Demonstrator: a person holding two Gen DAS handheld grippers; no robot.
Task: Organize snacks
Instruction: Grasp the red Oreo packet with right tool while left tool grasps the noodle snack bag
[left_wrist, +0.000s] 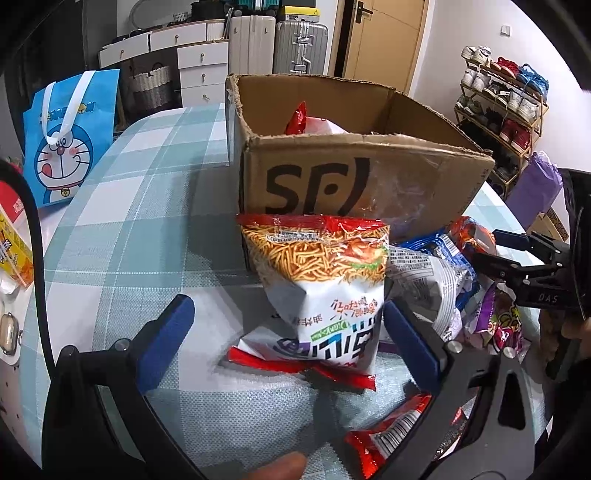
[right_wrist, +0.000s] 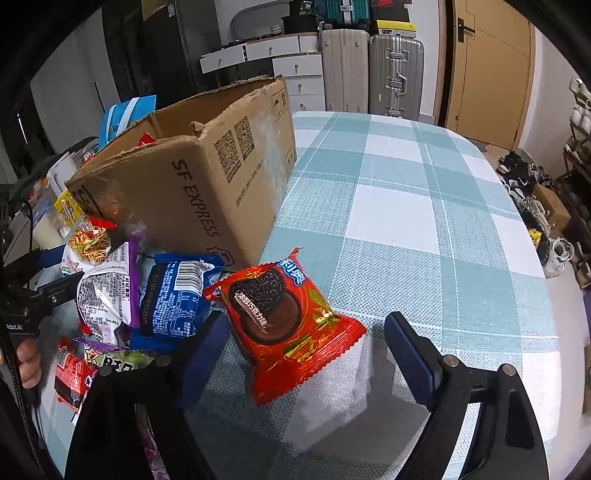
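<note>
Left wrist: your left gripper (left_wrist: 286, 334) fingers were apart around the noodle-snack bag (left_wrist: 317, 291), light, puffy, crushable; grab its crimped seam. Right gripper (right_wrist: 306, 354) fingers were apart too, w/ the red cookie pack (right_wrist: 288, 332) between them.

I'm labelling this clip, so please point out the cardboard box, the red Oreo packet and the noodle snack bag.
cardboard box (right_wrist: 207, 192), right wrist view, on its printed side wall.
red Oreo packet (right_wrist: 284, 325), right wrist view, on its front centre.
noodle snack bag (left_wrist: 317, 280), left wrist view, on its front middle.
</note>
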